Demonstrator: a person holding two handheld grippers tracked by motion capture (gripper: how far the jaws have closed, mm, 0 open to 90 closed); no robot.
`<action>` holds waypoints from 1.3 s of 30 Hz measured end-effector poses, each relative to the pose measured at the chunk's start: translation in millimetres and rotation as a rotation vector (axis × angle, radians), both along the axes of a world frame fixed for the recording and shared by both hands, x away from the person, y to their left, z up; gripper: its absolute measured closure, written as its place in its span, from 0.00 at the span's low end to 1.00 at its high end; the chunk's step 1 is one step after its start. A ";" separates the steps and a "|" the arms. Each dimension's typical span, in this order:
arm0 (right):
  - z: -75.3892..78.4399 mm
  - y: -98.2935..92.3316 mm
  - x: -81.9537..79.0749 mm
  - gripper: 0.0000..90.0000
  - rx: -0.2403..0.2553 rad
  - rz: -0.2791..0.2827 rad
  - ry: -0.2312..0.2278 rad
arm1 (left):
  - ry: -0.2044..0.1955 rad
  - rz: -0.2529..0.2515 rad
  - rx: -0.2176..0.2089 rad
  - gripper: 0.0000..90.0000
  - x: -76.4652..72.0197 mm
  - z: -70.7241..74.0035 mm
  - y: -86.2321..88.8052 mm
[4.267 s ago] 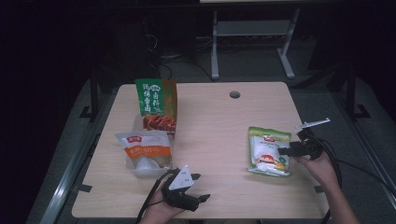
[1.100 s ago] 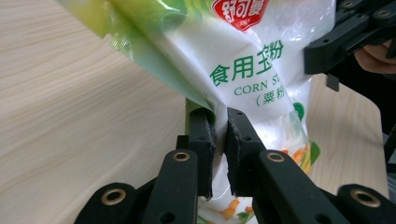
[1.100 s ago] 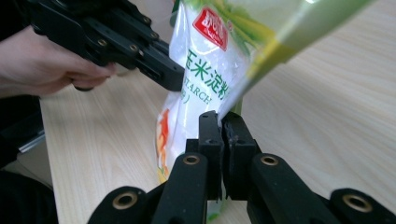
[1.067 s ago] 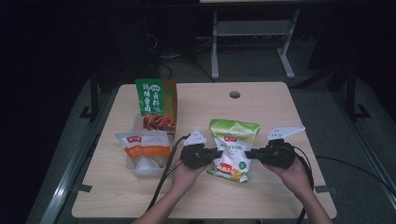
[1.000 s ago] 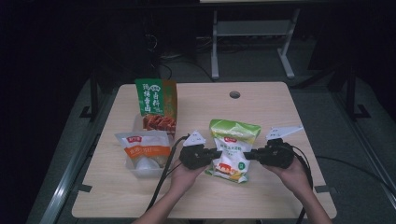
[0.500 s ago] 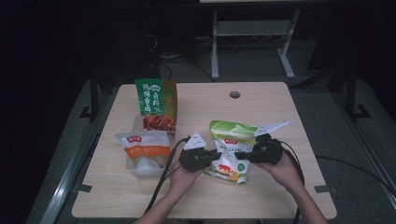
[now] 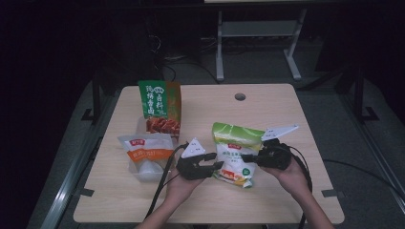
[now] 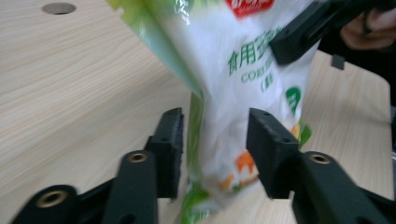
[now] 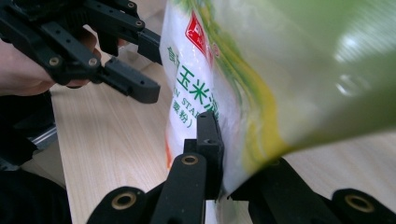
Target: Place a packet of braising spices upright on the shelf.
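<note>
The held bag [image 7: 235,153] was white with a green top and green lettering; the far packet [image 7: 159,106] green over orange; the table [image 7: 200,102] pale wood.

Bare table [image 7: 267,112] lies open at twelve o'clock of the starch bag [image 7: 234,152]; two snack bags [image 7: 160,102] crowd ten o'clock, probably leaving only a narrow gap.
</note>
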State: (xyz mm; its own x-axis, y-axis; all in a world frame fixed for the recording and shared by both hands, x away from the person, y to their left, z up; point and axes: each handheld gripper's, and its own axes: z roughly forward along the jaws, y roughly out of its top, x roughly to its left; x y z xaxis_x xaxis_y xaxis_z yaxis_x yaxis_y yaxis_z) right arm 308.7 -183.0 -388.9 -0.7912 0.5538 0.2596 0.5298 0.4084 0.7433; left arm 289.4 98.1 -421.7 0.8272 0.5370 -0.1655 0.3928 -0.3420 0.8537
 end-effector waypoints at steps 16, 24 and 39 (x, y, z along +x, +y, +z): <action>38.9 19.4 10.4 0.96 -0.022 -0.005 -0.053 | -0.057 -0.084 0.094 0.45 -45.0 -3.1 15.7; 61.0 47.5 25.9 0.96 -0.005 0.040 -0.080 | -0.048 -0.093 0.103 0.42 -53.5 -7.4 30.1; 90.0 109.4 55.9 0.96 0.029 0.139 -0.106 | -0.038 -0.108 0.108 0.38 -63.1 -15.1 45.3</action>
